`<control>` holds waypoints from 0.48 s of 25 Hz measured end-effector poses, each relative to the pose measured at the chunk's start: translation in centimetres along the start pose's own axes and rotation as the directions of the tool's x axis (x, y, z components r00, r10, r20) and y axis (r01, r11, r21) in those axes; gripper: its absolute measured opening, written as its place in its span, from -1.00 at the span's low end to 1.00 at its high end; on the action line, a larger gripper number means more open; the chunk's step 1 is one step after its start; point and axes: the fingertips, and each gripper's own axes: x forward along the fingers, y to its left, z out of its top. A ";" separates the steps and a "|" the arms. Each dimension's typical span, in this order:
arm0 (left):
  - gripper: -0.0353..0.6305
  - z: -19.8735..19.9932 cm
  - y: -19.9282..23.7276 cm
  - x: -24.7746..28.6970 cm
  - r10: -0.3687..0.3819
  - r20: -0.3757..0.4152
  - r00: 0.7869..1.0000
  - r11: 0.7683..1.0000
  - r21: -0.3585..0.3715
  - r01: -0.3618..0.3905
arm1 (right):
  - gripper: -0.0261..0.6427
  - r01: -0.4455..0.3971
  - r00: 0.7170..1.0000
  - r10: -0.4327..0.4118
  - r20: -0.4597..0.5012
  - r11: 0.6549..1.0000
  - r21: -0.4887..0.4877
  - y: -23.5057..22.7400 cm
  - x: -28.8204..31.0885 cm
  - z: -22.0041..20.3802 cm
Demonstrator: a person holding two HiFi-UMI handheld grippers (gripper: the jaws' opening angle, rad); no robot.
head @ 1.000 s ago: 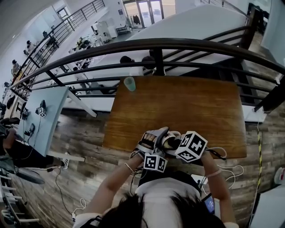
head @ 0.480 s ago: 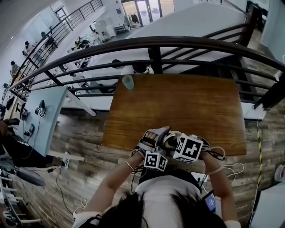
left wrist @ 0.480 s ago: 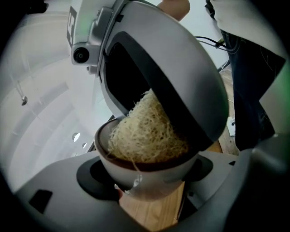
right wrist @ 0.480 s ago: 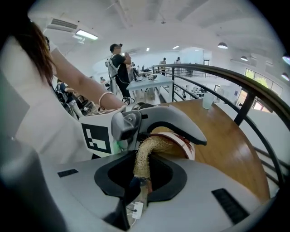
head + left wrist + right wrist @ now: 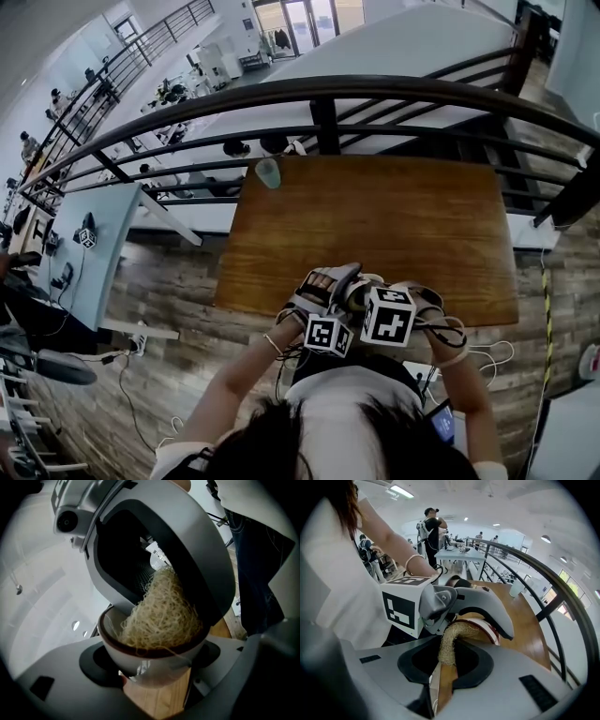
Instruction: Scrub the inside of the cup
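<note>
**mug_fan:** Where's the cup at in this one?

**railside:** The white ceramic cup with the dark brown rim (image 5: pixel 140 657) is up off the brown wooden table (image 5: pixel 394 225), hanging over its near edge right by the person's body. The left tool (image 5: pixel 151 670) has it clamped, one jaw on each side of the lower wall.

**mug_fan:** And the other one?

**railside:** The right tool (image 5: pixel 450 663) has its jaws nearly together, pinching a pale straw-coloured fibrous scrubber pad (image 5: pixel 161 613). The pad bends over the rim and its bulk sits stuffed inside the cup. It fills most of the mouth, with a few loose fibres trailing over the edge. The right tool's grey shell is right above the cup, so the two tools are pretty much nose to nose.

**mug_fan:** Anything else on the table?

**railside:** There's a small translucent green tumbler (image 5: pixel 268 173) at the far left corner, well apart from the action, up by the dark metal railing (image 5: pixel 375 92).
</note>
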 end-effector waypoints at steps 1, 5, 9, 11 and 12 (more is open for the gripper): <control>0.34 -0.1 0.2 0.0 0.002 -0.006 1.000 1.000 0.005 -0.002 | -0.67 0.010 1.000 -0.010 -0.003 1.000 0.002 -0.2 0.0 0.1; 0.34 0.0 0.5 0.1 0.012 -0.012 1.000 1.000 0.001 -0.012 | -0.67 0.005 1.000 -0.006 0.019 1.000 0.026 -0.4 -0.3 0.1; 0.34 0.1 0.9 0.2 0.023 -0.004 1.000 1.000 0.003 -0.023 | -0.67 -0.016 0.998 0.012 0.062 0.998 0.063 -0.6 -0.6 0.2; 0.34 0.0 1.0 0.4 0.028 -0.002 1.000 1.000 0.012 -0.028 | -0.67 -0.024 0.996 0.016 0.089 0.996 0.086 -0.9 -0.7 0.4; 0.34 -0.1 1.0 0.4 0.031 -0.003 1.000 0.999 0.021 -0.031 | -0.67 -0.027 0.994 0.016 0.105 0.995 0.100 -1.1 -0.7 0.5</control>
